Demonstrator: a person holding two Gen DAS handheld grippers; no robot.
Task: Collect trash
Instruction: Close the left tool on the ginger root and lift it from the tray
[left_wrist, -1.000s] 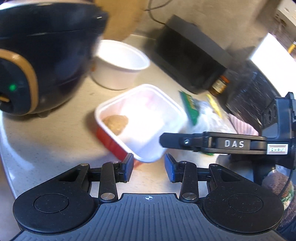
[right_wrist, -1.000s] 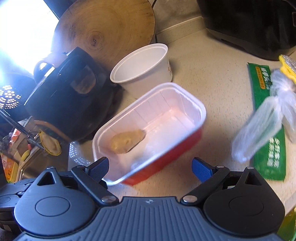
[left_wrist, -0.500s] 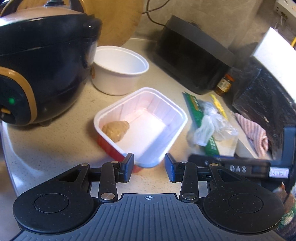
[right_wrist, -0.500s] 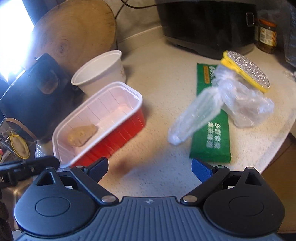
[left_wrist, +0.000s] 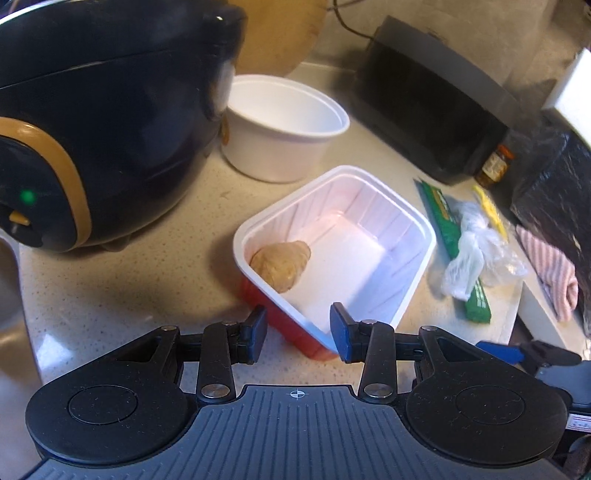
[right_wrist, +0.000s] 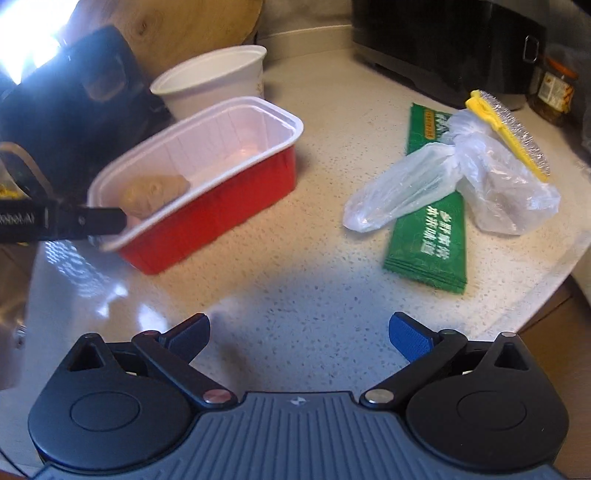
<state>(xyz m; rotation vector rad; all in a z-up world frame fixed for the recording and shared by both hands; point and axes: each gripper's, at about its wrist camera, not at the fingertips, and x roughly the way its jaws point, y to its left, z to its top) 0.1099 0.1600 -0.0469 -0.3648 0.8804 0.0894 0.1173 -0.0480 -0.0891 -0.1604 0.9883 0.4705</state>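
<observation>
Approach step: left tongs (left_wrist: 298, 332), half apart and gripping nothing, straddle the six o'clock rim of the red-and-white plastic tray (left_wrist: 343, 251) on the speckled tabletop (right_wrist: 295, 295), needing to close next, while right tongs (right_wrist: 299, 338), just widened and empty, hover before the clear plastic bag (right_wrist: 443, 177).

A pale speckled counter (right_wrist: 295, 295) shines with glare at 9 o'clock; a black cooker (left_wrist: 103, 122) stands at 10 o'clock; a round wood board (right_wrist: 192, 26) leans at 12 o'clock; strong light (right_wrist: 29, 37) enters at 11 o'clock.
</observation>
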